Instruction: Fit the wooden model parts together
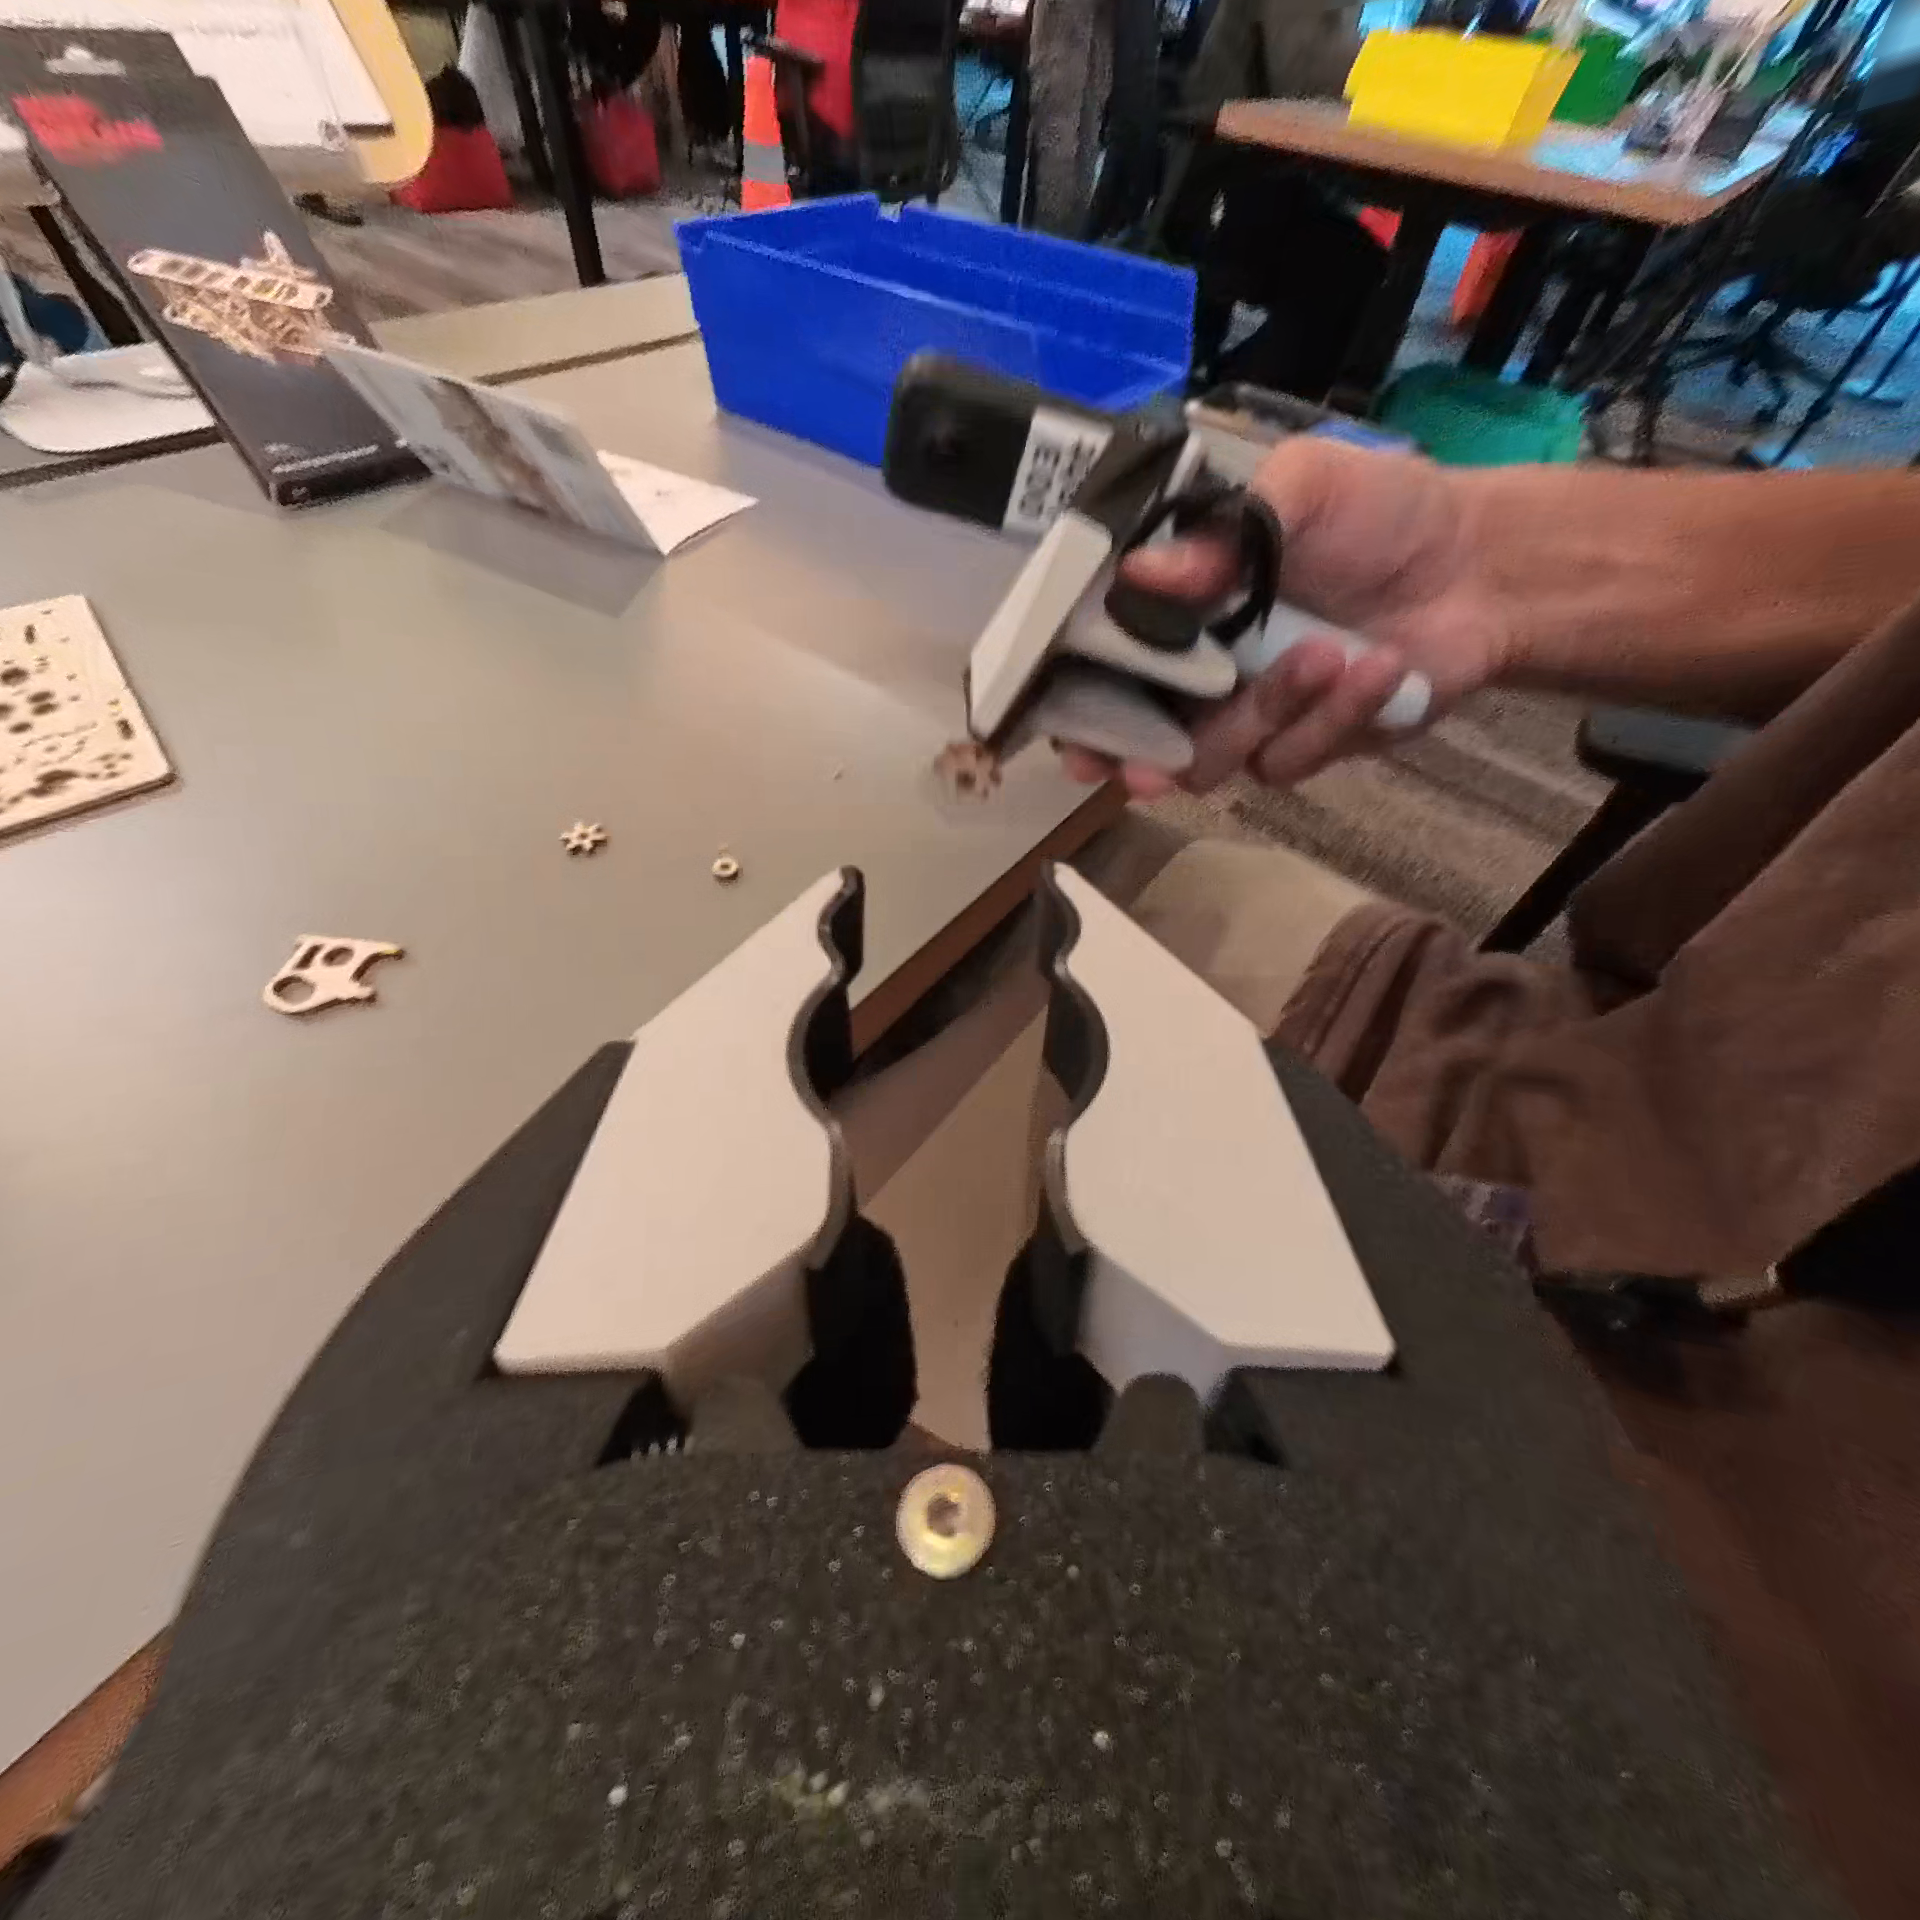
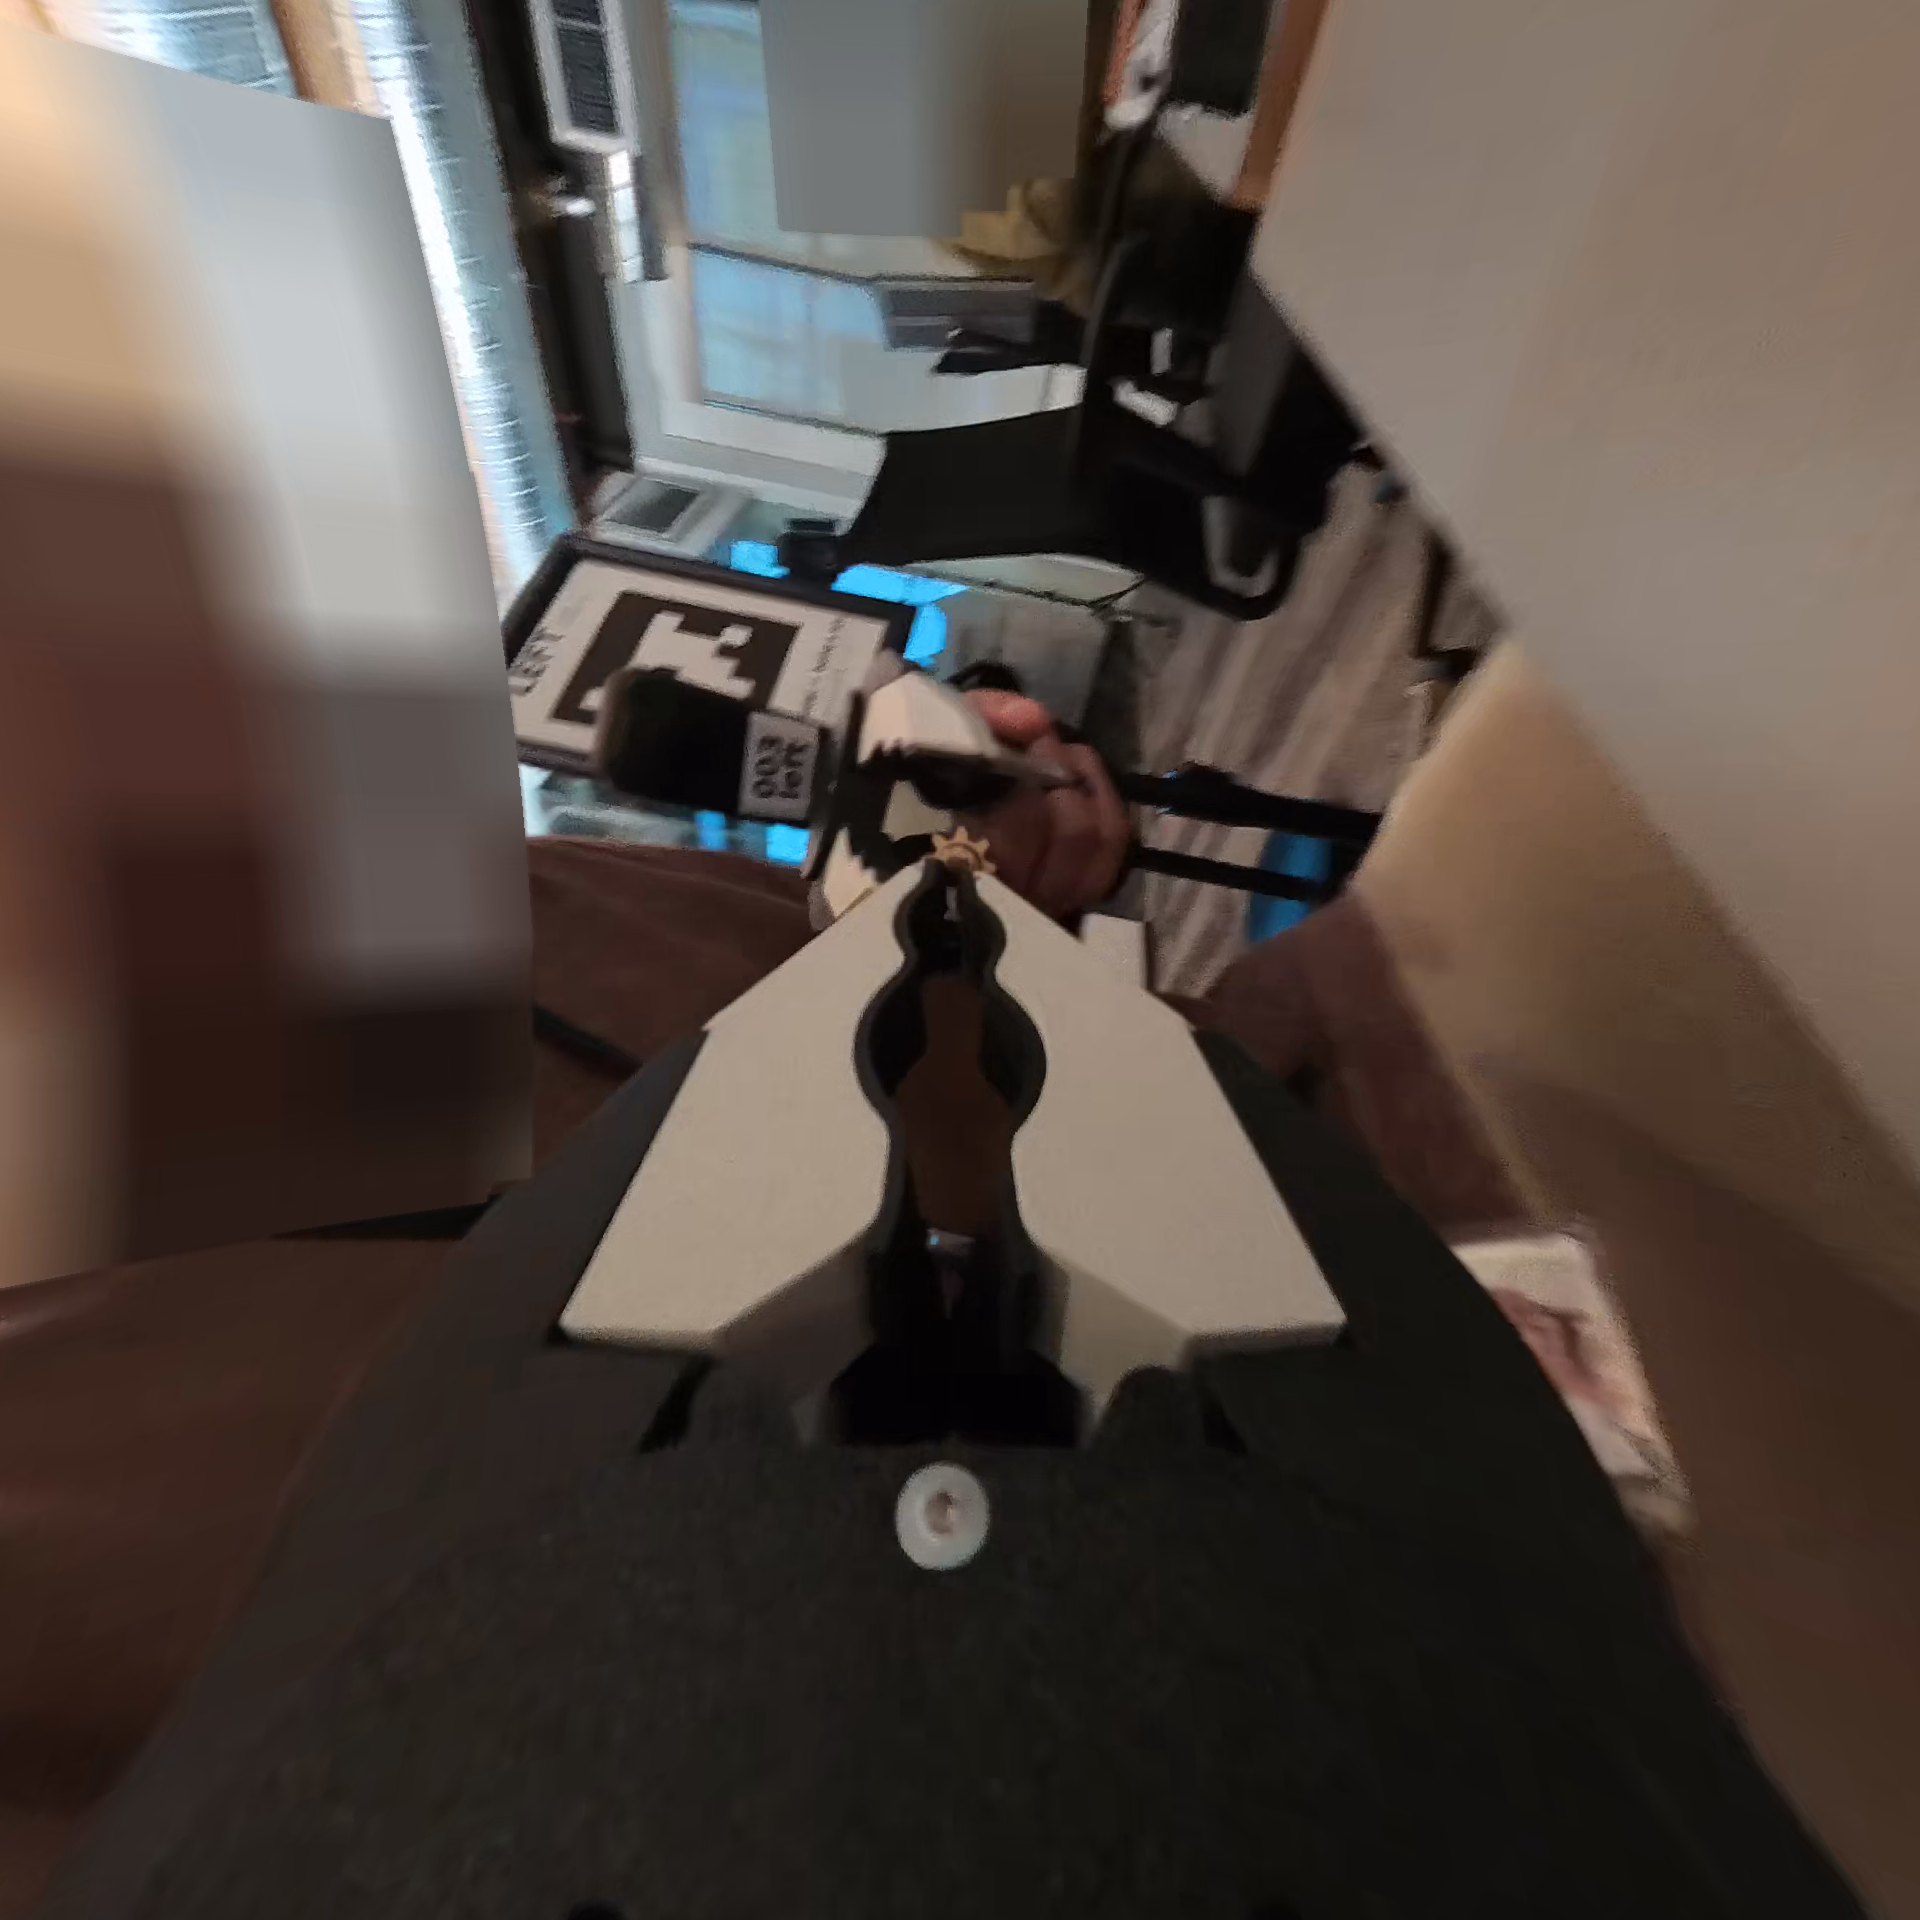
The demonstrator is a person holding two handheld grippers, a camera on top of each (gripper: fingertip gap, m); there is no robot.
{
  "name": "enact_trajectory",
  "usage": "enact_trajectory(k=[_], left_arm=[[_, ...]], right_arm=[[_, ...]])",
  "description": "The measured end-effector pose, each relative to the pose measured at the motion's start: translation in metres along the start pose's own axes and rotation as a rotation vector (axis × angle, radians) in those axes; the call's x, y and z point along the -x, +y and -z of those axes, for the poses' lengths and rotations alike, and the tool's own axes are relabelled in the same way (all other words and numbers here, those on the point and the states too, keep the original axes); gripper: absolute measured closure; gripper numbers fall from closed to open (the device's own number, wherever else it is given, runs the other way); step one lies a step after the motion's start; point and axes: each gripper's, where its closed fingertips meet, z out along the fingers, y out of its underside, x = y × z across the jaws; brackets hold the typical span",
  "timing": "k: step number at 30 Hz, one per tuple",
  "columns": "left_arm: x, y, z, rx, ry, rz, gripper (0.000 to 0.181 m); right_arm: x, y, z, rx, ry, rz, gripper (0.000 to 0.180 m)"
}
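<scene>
My right gripper [image 2: 951, 883] is shut on a small wooden gear [image 2: 961, 854] that sticks out past its tips. In the left wrist view the right gripper [image 1: 987, 743] holds that gear [image 1: 966, 774] just above the grey table [image 1: 312, 1195] near its right edge. My left gripper [image 1: 951, 899] is open and empty, low over the table edge, a little short of the right one. It also shows in the right wrist view [image 2: 888, 800], just beyond the gear. On the table lie a small star-shaped gear [image 1: 583, 837], a tiny ring [image 1: 727, 867] and a flat cut-out part [image 1: 327, 971].
A wooden sheet of parts [image 1: 62, 717] lies at the left edge. A black kit box [image 1: 208, 291] and a folded leaflet [image 1: 520, 447] stand at the back. A blue bin [image 1: 935, 301] sits at the back right. The person's lap in brown cloth [image 1: 1558, 1039] is right of the table. The grippers are tip to tip, or close to it.
</scene>
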Motion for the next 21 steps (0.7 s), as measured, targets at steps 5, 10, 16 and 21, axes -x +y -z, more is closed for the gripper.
enact_trajectory(k=[5, 10, 16, 21], left_arm=[[-0.013, -0.007, -0.005, -0.025, 0.039, -0.009, 0.15], [-0.024, -0.011, -0.005, -0.045, 0.065, -0.039, 0.163], [-0.031, -0.011, -0.007, -0.047, 0.081, -0.062, 0.169], [-0.034, -0.005, -0.007, -0.02, 0.094, -0.078, 0.17]], right_arm=[[0.014, 0.016, -0.018, 0.039, -0.082, 0.029, 0.177], [0.018, 0.021, -0.018, 0.042, -0.123, 0.034, 0.177], [0.023, 0.028, -0.018, 0.053, -0.119, 0.062, 0.177], [0.019, 0.033, -0.018, 0.055, -0.112, 0.057, 0.177]])
